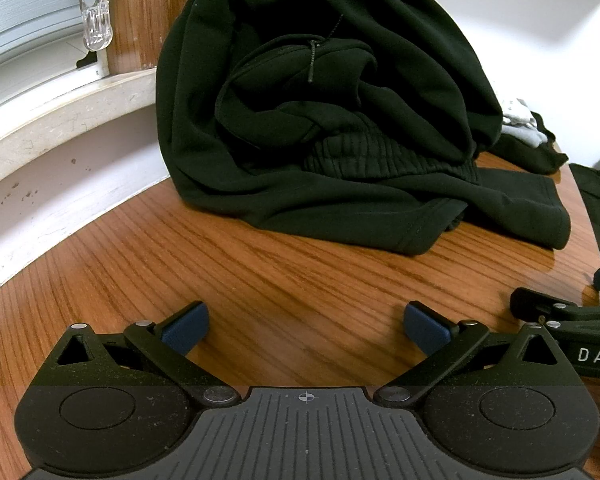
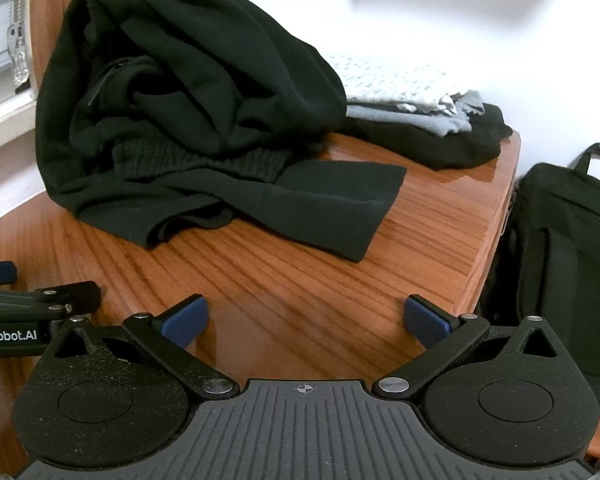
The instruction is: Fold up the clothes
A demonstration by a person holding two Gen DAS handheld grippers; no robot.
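Observation:
A crumpled black garment point(image 1: 332, 120) with a ribbed waistband and a drawstring lies heaped on the wooden table point(image 1: 260, 280), leaning against the wall. The right wrist view shows the same black heap point(image 2: 188, 120), one flat part stretching toward me. My left gripper point(image 1: 306, 330) hovers over bare wood in front of the heap, open, nothing between its blue pads point(image 1: 186, 328). My right gripper point(image 2: 306, 326) is beside it to the right, open too, and apart from the cloth. Each gripper's linkage shows at the edge of the other's view.
Behind the heap to the right lies a stack of folded clothes point(image 2: 412, 96), white, grey and black. A black bag point(image 2: 564, 248) stands beyond the table's right edge. A windowsill point(image 1: 60, 120), a blind and a wooden post point(image 1: 140, 12) are at the left.

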